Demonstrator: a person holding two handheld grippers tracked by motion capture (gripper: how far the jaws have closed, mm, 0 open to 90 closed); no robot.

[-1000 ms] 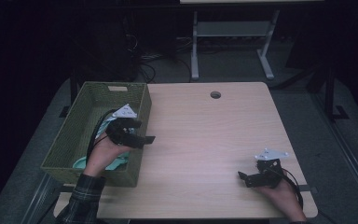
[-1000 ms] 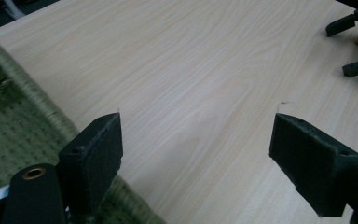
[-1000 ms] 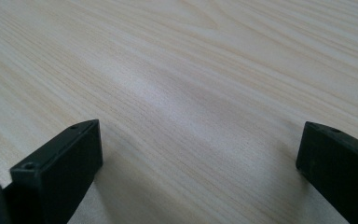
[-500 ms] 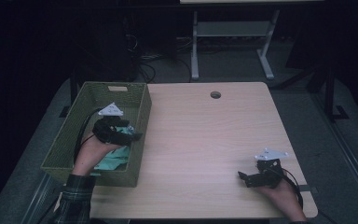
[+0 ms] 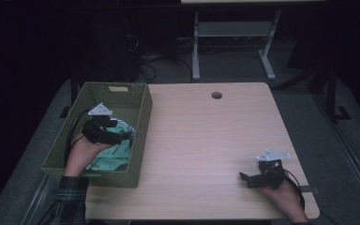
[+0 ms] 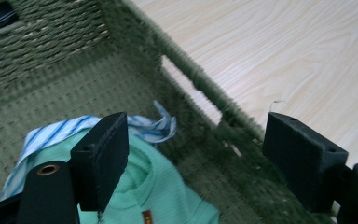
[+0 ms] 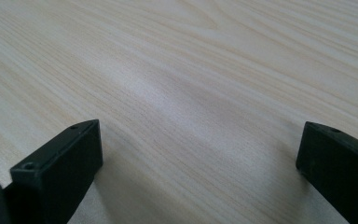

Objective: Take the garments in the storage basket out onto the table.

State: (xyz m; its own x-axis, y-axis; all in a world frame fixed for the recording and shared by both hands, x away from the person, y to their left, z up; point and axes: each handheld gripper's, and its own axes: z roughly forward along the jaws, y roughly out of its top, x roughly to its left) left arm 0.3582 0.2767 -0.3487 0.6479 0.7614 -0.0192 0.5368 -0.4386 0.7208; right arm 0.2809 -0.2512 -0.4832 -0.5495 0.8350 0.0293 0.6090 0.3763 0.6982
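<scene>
Holding my left gripper (image 5: 122, 136) over the green woven basket (image 5: 140, 122) at the table's (image 5: 206, 140) left edge, jaws wide w/ nothing between them, though they've just been closing a bit. Below them lies a mint-green garment (image 6: 168, 196) w/ a blue-striped white cloth (image 6: 65, 130) beside it, both on the basket floor near its right wall. My right gripper (image 5: 246, 178) rests near the table's front right corner, jaws spread wide, empty, over bare wood.
</scene>
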